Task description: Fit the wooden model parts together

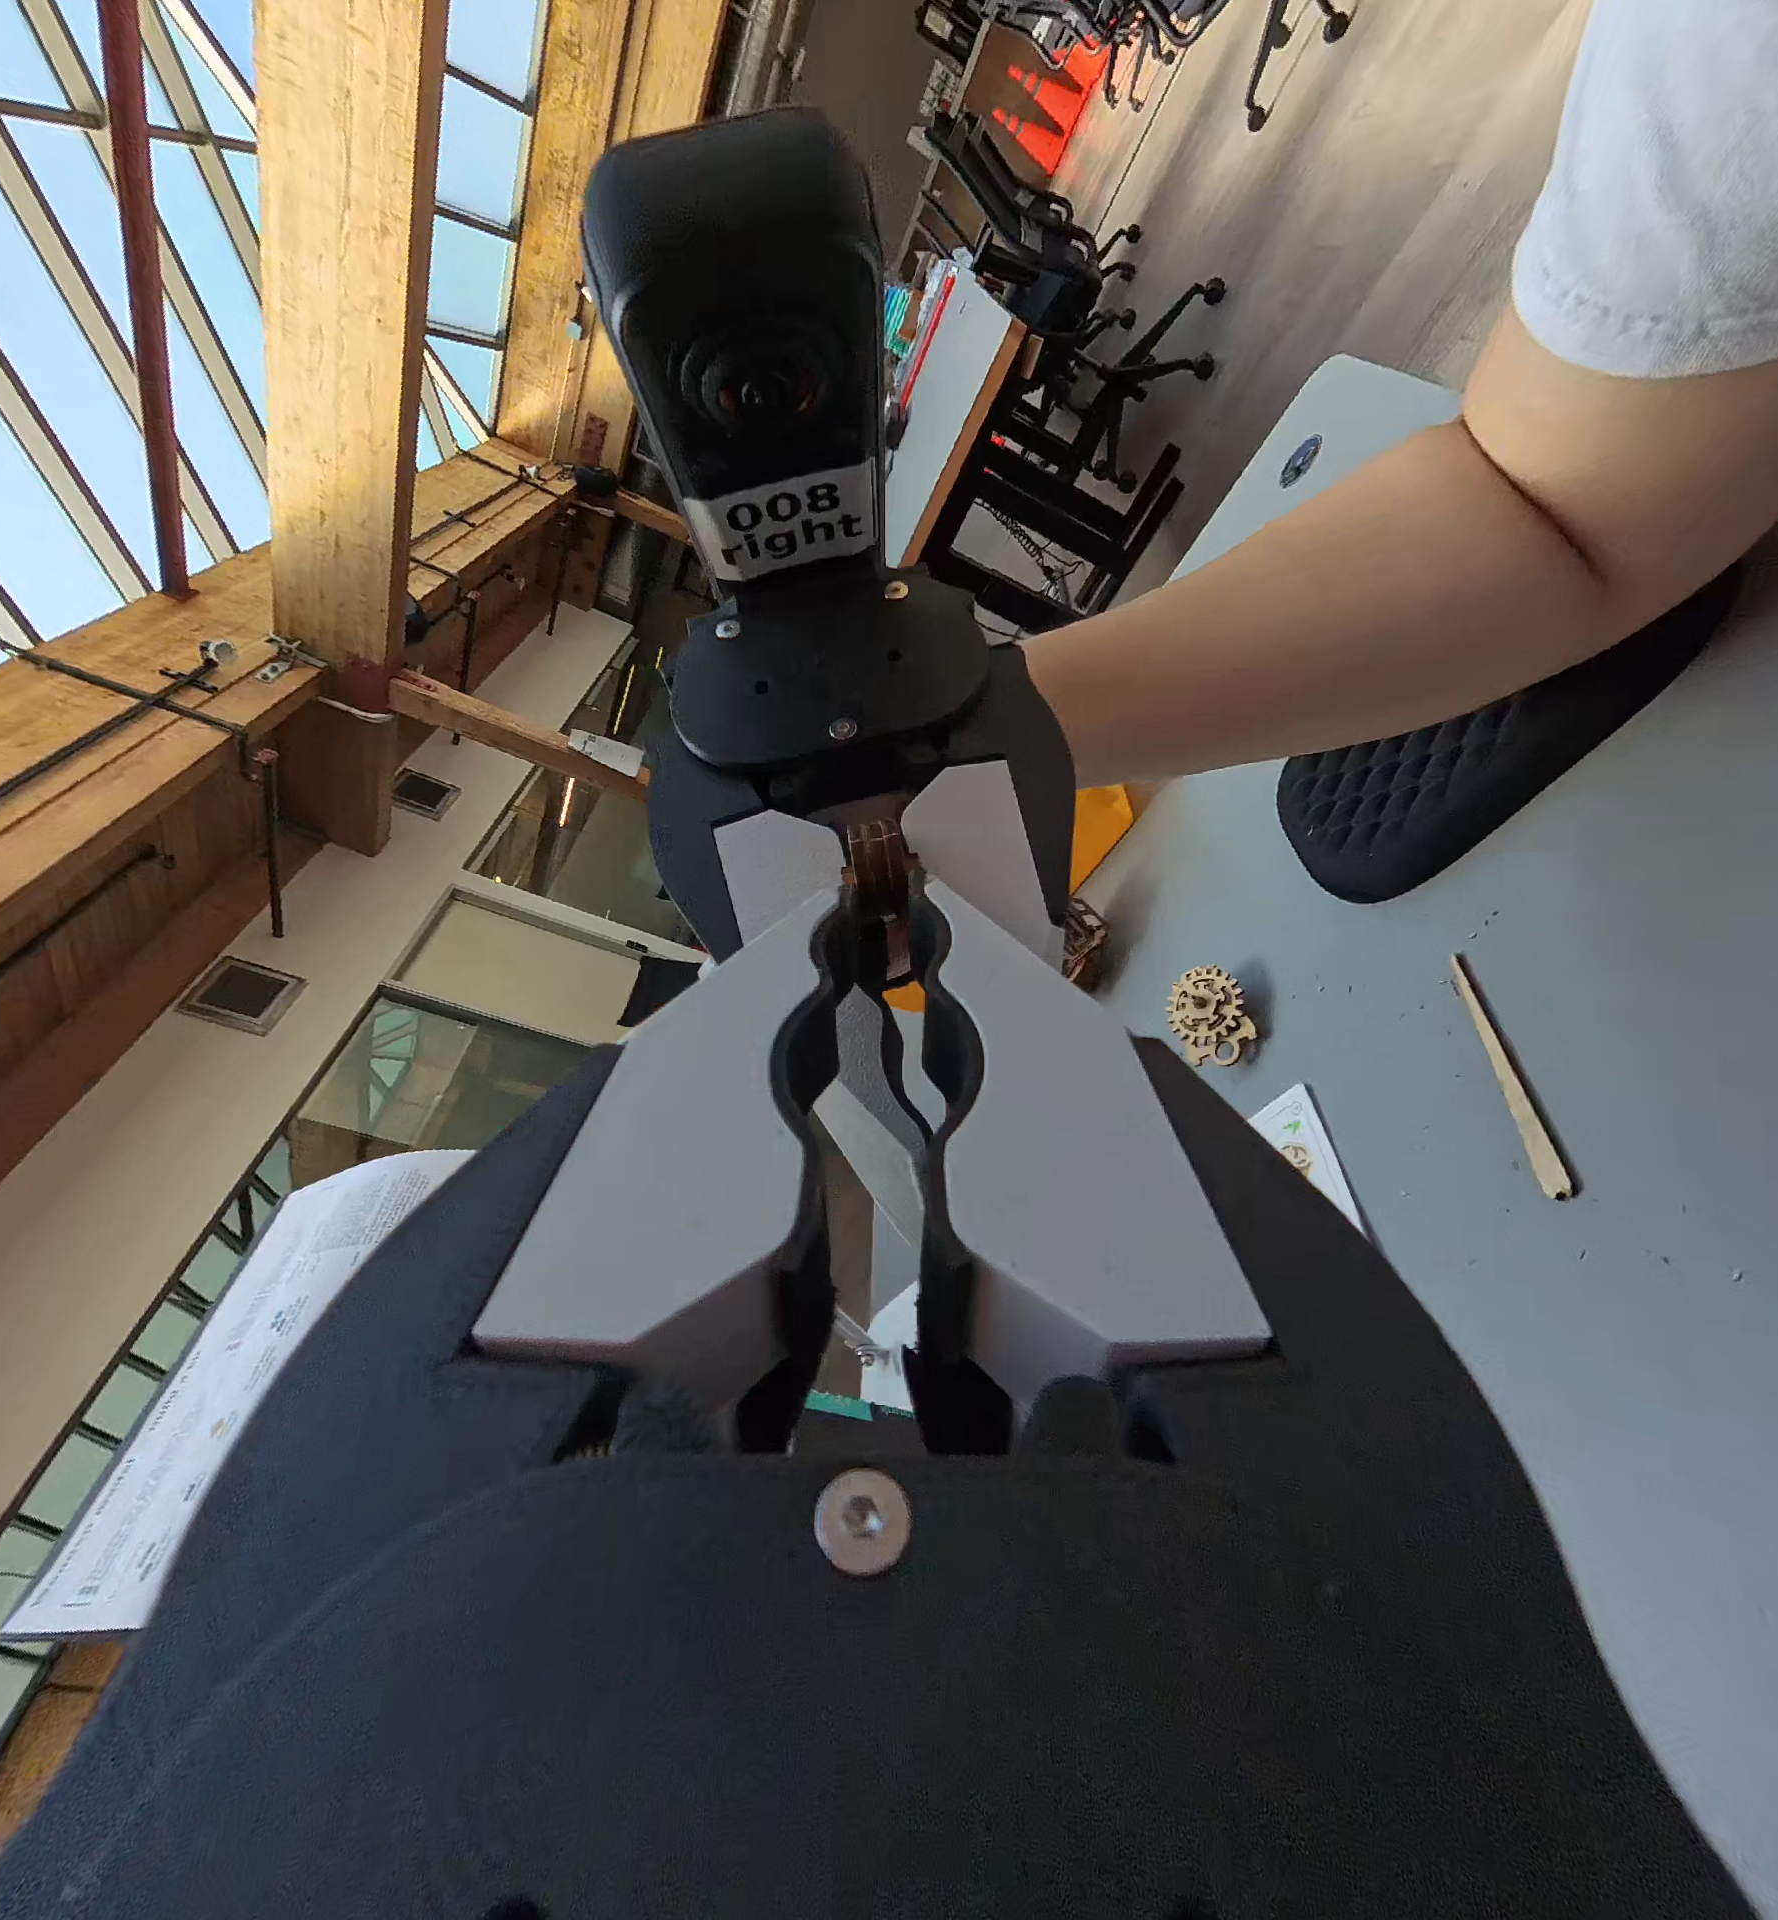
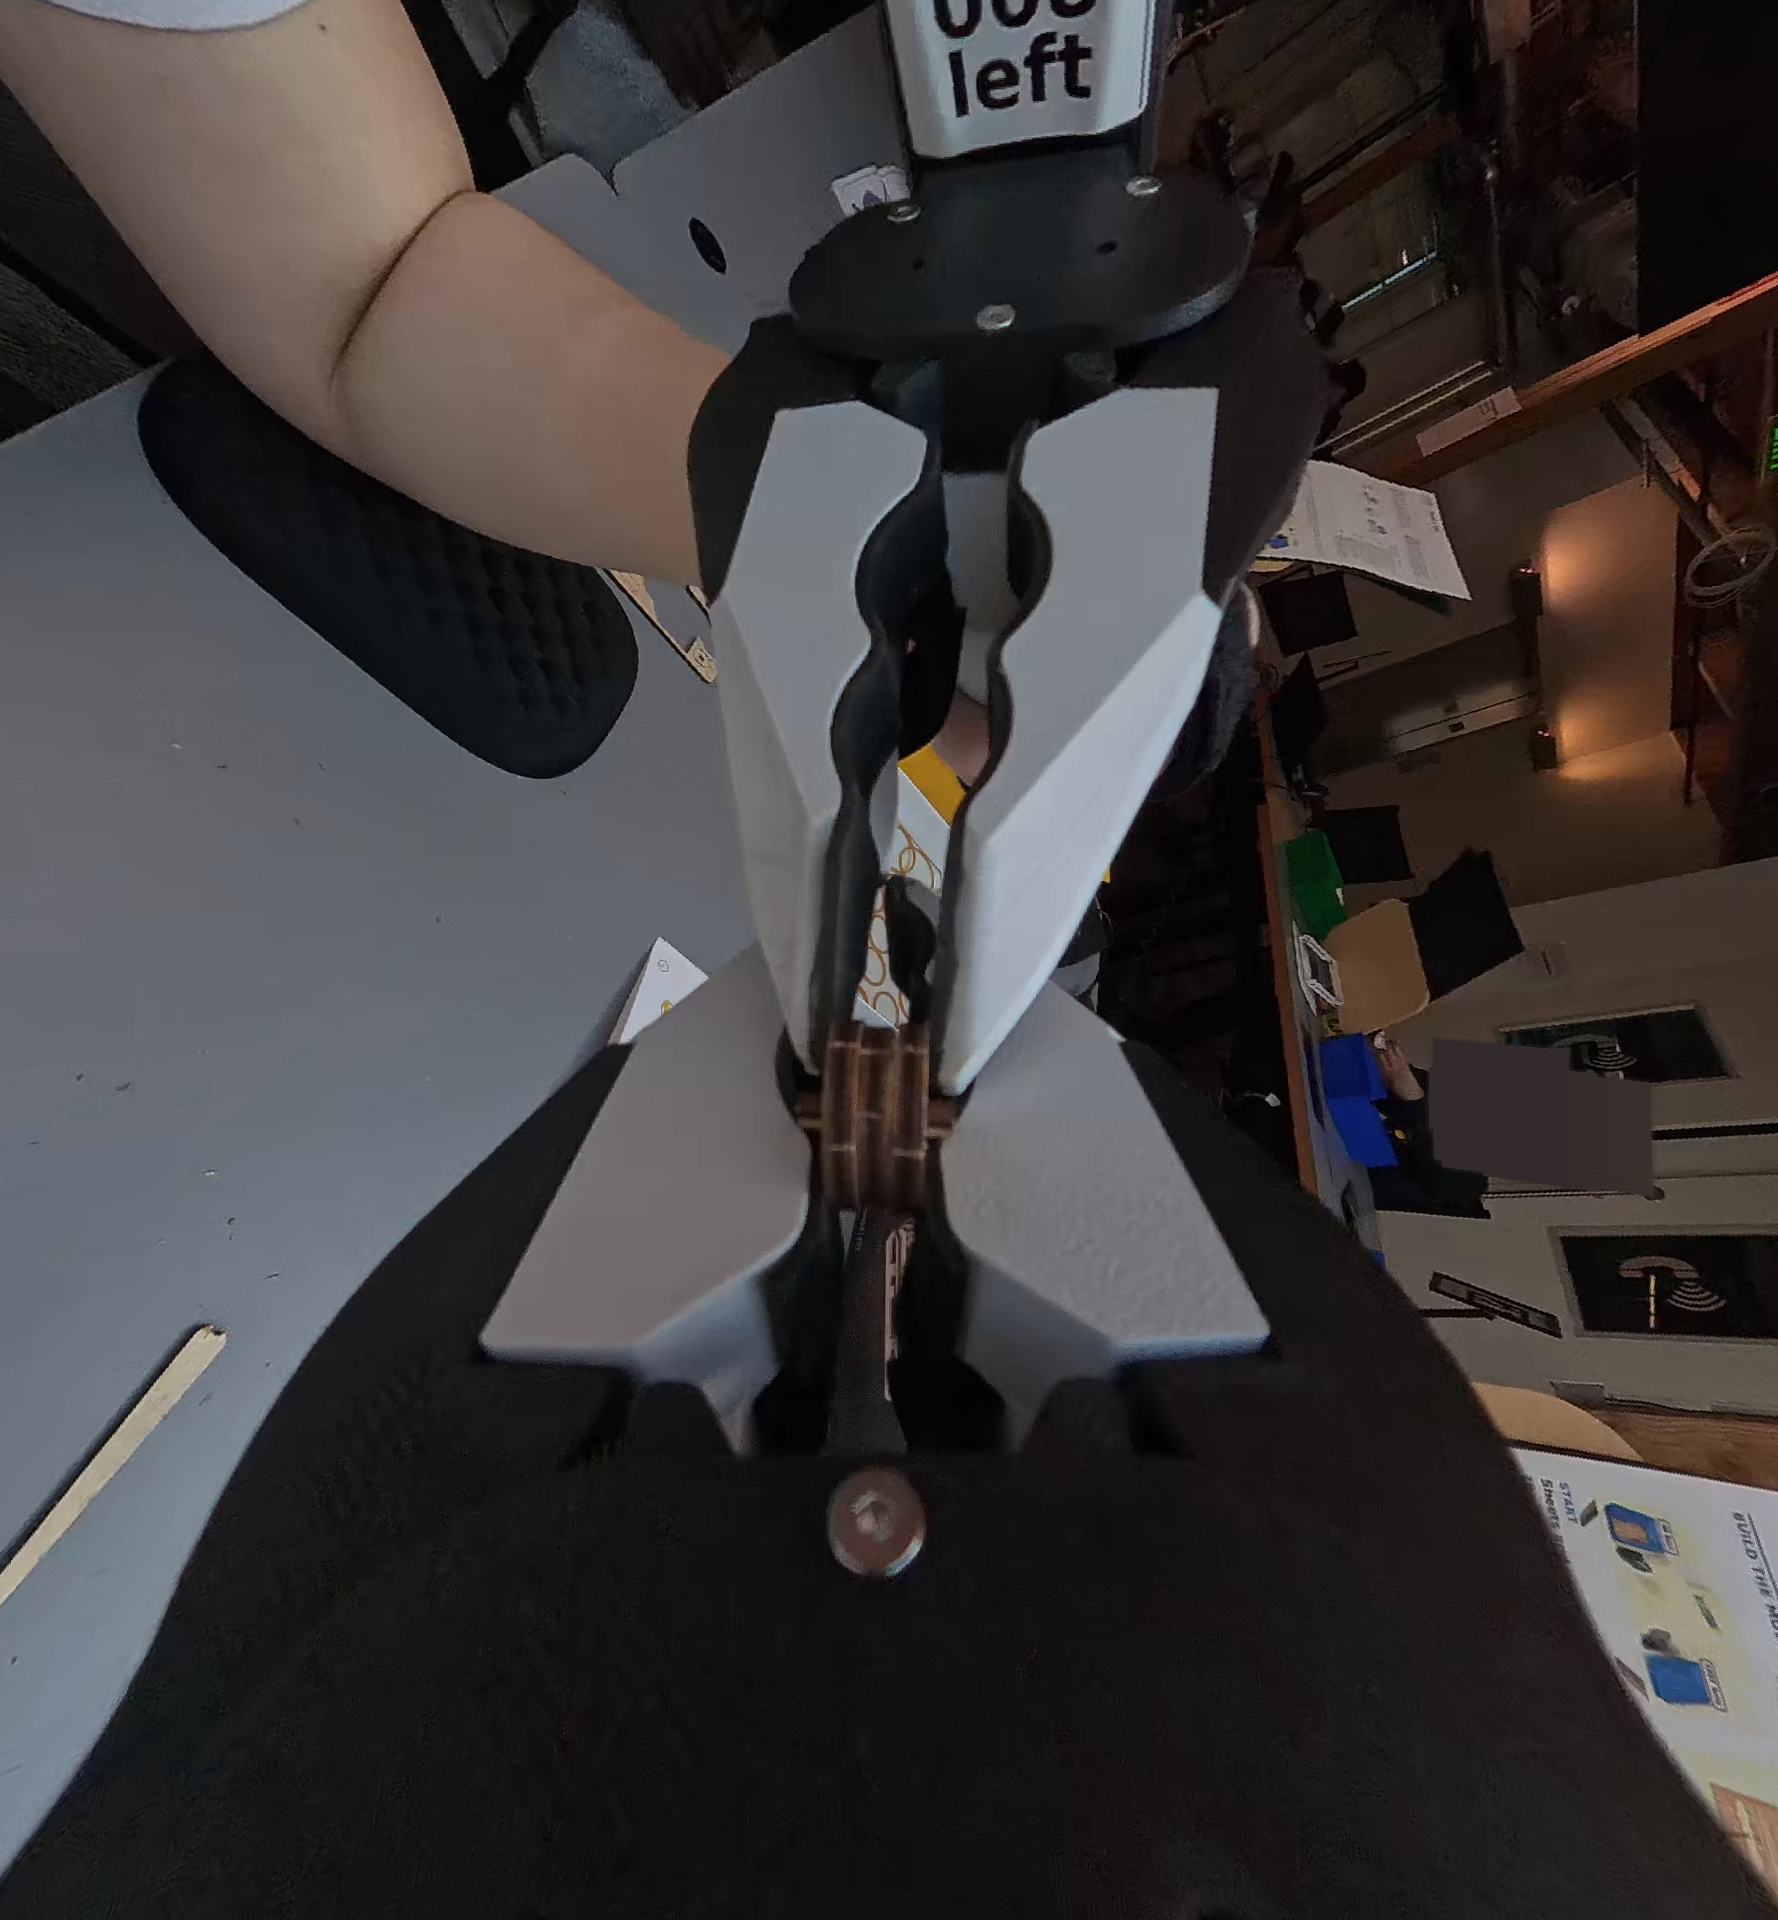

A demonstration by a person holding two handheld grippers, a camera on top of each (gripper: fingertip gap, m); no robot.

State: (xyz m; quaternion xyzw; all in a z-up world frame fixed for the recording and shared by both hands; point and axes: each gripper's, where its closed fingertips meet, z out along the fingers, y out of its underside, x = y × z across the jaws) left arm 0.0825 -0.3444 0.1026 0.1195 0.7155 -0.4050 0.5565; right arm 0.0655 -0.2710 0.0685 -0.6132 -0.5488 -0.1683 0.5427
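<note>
**Two grippers meet nose to nose on a small wooden stack**

The wooden piece (image 2: 877,1117), a short stack of thin, dark-edged layers, is held in the air above the grey table (image 2: 241,987), right where the two tools meet tip to tip. The right gripper (image 2: 877,1127) has its fingers pinching the stack across its flat faces. The left gripper (image 1: 869,935) reaches the same piece from the opposite side, its fingers drawn close around the far end; whether they grip it firmly or only touch it, I cannot tell.

The piece looks light and stiff, but thin laser-cut layers of this sort probably snap or split if twisted. It seems best held as now, squeezed flat across the faces, with any push kept straight along the joint.

The right wrist view shows the layered edge of the stack plainly, and a slim dark part running back from it between the fingers. The left wrist view shows only a sliver of the stack, yet it alone shows what lies on the table beyond it: a pale gear wheel (image 1: 1209,1013) and, farther from the stack, a loose wooden stick (image 1: 1510,1081), with a black padded rest (image 1: 1467,769) under the person's forearm.
</note>
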